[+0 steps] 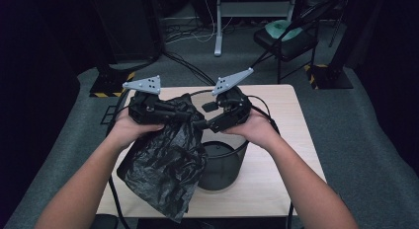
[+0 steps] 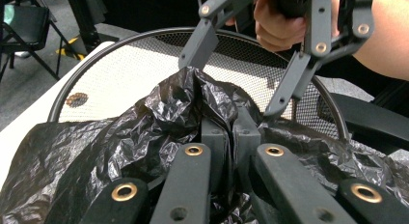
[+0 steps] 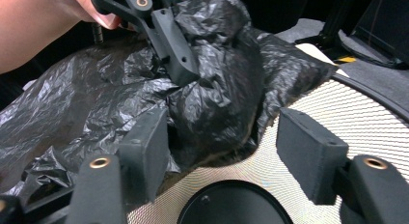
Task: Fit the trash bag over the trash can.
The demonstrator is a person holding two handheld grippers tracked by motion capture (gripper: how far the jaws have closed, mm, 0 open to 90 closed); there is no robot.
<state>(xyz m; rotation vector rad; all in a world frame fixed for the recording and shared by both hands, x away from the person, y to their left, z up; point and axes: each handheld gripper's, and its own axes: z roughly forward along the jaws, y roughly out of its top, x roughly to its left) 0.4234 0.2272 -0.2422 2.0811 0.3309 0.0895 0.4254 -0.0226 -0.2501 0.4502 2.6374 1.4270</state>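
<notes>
Two grippers met above a black mesh wastebasket (image 1: 222,165) that stood at the centre of the pale wooden table (image 1: 276,155) in the high view. At centre-left of that frame, the left gripper (image 1: 185,115) had its jaws pressed together on a fold of the black plastic bag (image 1: 163,165); the left gripper view showed the crumpled film bunched between the closed pads at lower centre. From there the bag hung over the basket's near-left rim and spread down across the table toward the lower left. The right gripper (image 1: 205,115), just right of centre, had its jaws spread. In the right gripper view its two pads stood apart on either side of a raised bulge of bag, over the basket's mesh.
</notes>
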